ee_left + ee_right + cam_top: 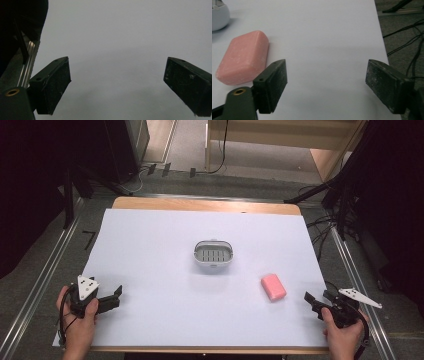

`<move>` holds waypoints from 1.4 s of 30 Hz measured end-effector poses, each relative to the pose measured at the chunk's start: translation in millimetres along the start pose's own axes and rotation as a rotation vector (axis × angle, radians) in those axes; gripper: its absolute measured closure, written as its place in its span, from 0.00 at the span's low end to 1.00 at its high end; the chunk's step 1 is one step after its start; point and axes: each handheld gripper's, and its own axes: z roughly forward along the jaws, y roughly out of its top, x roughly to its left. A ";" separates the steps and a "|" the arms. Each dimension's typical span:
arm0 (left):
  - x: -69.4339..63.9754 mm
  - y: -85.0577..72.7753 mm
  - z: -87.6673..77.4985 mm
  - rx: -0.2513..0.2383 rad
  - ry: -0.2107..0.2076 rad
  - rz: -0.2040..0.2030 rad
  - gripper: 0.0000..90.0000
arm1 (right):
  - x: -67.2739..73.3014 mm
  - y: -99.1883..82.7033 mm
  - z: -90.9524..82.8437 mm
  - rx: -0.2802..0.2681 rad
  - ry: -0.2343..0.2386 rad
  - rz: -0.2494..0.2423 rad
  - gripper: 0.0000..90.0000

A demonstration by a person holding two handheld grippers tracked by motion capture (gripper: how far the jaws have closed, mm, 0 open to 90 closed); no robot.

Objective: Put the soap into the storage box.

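A pink bar of soap (273,287) lies on the white sheet (165,285), right of centre. A white oval soap dish (213,254) with a slotted grey insert stands at the middle of the sheet. My right gripper (317,299) rests near the right front corner, just right of the soap, jaws wide apart with nothing between them. In the right gripper view the soap (243,57) lies left of the right gripper (327,85), beside its left jaw, and the dish (219,15) shows at the top left. My left gripper (116,296) sits open at the left front; in the left gripper view its jaws (117,87) frame bare sheet.
The sheet covers a wooden table (205,206). Metal rails (40,285) run along both sides of it. Cables (320,227) and black stands lie on the floor at the right and behind.
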 end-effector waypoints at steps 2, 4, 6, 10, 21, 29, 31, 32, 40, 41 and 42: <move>-0.6 0.0 0.1 0.001 0.003 0.006 0.09 | 1.3 -0.2 -0.7 -0.010 -0.013 -0.013 0.24; -2.2 -0.3 -0.3 -0.006 0.004 0.021 0.08 | 2.0 -0.3 -1.6 -0.018 -0.022 -0.007 0.29; -2.3 -0.4 -0.7 -0.008 -0.003 0.028 0.09 | 1.2 0.6 -2.4 -0.006 -0.023 -0.001 0.35; -2.1 -0.2 0.1 -0.004 -0.006 0.024 0.09 | 3.3 5.7 -4.7 0.002 -0.032 -0.035 0.40; -2.5 0.7 1.7 0.017 0.001 0.025 0.09 | 20.6 18.7 -2.2 0.171 -0.072 -0.163 0.40; -2.4 0.4 1.2 0.009 0.002 0.023 0.09 | 35.2 30.0 0.6 0.290 -0.056 -0.199 0.27; -2.6 0.4 1.5 0.011 0.004 0.026 0.09 | 37.9 33.3 1.1 0.316 -0.045 -0.212 0.24; -2.6 0.4 1.5 0.011 0.004 0.026 0.09 | 38.8 34.6 1.6 0.329 -0.041 -0.215 0.23; -2.5 0.4 1.3 0.010 0.000 0.028 0.09 | 42.3 43.9 13.8 0.499 -0.041 -0.217 0.14; -2.5 0.4 1.3 0.010 0.000 0.028 0.08 | 43.7 45.5 15.2 0.514 -0.045 -0.214 0.14; -2.5 0.4 1.4 0.010 0.000 0.028 0.09 | 46.1 48.0 17.2 0.539 -0.036 -0.211 0.12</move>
